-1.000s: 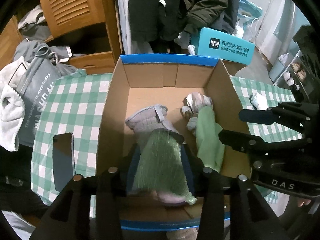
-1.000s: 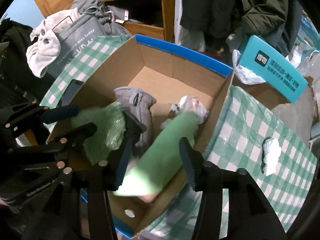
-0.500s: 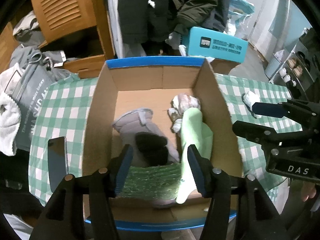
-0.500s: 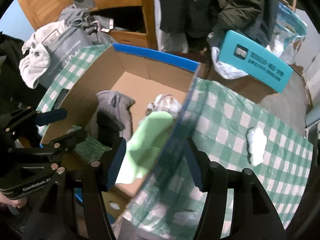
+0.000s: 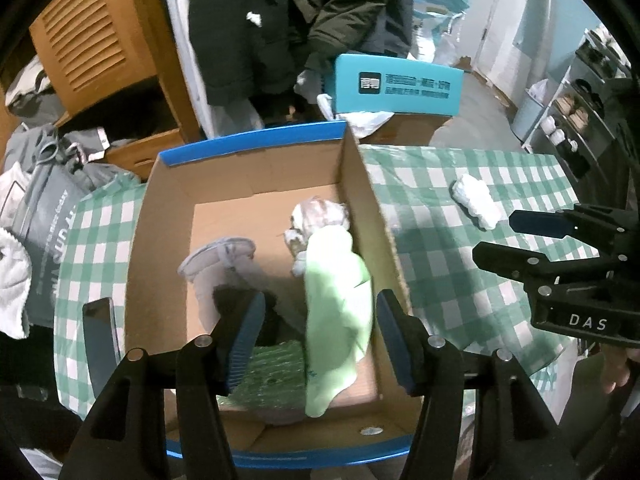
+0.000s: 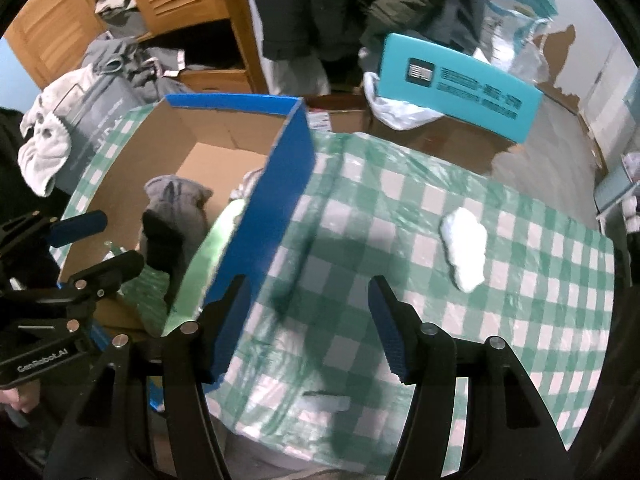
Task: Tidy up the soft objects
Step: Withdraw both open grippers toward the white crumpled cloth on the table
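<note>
An open cardboard box (image 5: 248, 148) with a blue rim holds a grey glove (image 5: 224, 256), a light green cloth (image 5: 336, 304), a fuzzy green piece (image 5: 276, 372) and a pale crumpled item (image 5: 320, 216). My left gripper (image 5: 318, 340) hangs open above the box's near end; the green cloth lies loose below it. My right gripper (image 6: 308, 320) is open and empty over the green-checked tablecloth (image 6: 400, 200), just right of the box wall (image 6: 288, 168). A white soft lump (image 6: 464, 248) lies on the cloth ahead of it, to the right.
A dark phone (image 5: 98, 340) lies left of the box. A grey bag (image 5: 44, 232) and a white towel (image 5: 12, 280) sit at the far left. Behind the table are a teal carton (image 5: 396, 88), hanging dark coats (image 5: 280, 20) and a wooden cabinet (image 5: 92, 40).
Both grippers opened and let go: the fuzzy green piece and the light green cloth now lie in the box. Both hands moved right, the right one out over the tablecloth.
</note>
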Available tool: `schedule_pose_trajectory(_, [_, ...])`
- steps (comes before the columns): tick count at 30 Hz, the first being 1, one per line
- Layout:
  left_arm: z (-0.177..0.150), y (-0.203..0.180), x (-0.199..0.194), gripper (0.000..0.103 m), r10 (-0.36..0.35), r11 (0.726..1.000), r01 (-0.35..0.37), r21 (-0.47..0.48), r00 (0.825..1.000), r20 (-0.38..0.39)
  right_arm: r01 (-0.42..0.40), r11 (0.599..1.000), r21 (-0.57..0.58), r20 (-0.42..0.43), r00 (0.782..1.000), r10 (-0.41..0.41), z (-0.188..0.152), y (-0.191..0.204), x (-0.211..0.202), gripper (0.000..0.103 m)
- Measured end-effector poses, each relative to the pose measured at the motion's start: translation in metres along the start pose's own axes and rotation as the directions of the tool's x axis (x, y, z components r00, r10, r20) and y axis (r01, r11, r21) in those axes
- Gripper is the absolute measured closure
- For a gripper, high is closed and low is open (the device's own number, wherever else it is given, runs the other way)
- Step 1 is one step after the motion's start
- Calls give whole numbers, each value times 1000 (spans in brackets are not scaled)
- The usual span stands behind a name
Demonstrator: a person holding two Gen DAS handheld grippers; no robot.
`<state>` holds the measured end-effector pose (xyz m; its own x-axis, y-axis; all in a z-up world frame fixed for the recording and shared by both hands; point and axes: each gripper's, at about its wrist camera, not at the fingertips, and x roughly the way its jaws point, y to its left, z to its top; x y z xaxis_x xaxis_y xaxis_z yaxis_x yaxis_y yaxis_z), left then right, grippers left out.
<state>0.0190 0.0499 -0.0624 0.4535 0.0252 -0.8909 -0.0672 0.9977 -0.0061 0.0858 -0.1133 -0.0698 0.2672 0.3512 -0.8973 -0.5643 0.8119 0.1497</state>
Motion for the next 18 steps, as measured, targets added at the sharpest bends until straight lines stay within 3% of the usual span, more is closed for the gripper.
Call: schedule_pose_trajectory(18, [14, -61, 12, 38, -23, 997, 25, 76, 999, -27, 52, 994, 91, 10, 999, -53, -29, -65, -16, 41])
